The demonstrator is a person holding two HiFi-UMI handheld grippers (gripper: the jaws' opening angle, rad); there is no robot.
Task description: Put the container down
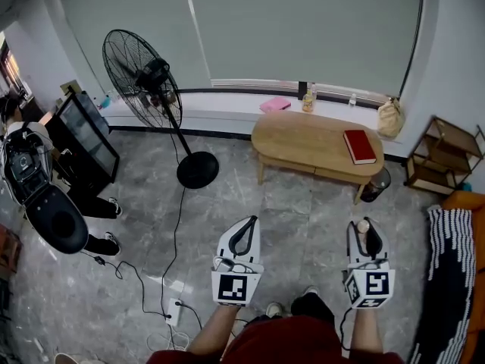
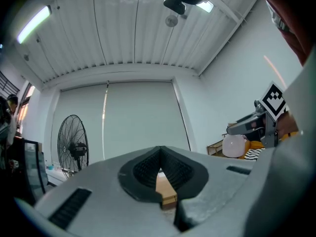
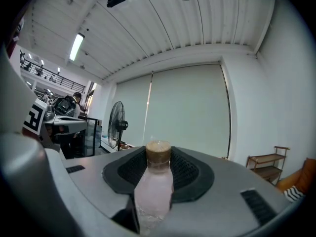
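Currently the right claw (image 3: pixel 158 169) is clamped on a pale bottle (image 3: pixel 154 194) with a brown cap, upright between its pads. The left claw (image 2: pixel 159 157) is narrow, tips together, nothing in it. Both claws sit side by side, apart, near the person and over the grey floor (image 1: pixel 136 256). A wooden table (image 1: pixel 303 139) stands farther off by the window wall, with a red book (image 1: pixel 359 145) on its right end. A fan (image 1: pixel 144 74) stands far left. The bottle is well apart from the table.

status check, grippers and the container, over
Left gripper shut, empty. Right gripper shut on bottle, not yet set down. Coffee table ahead, red book on its right end.
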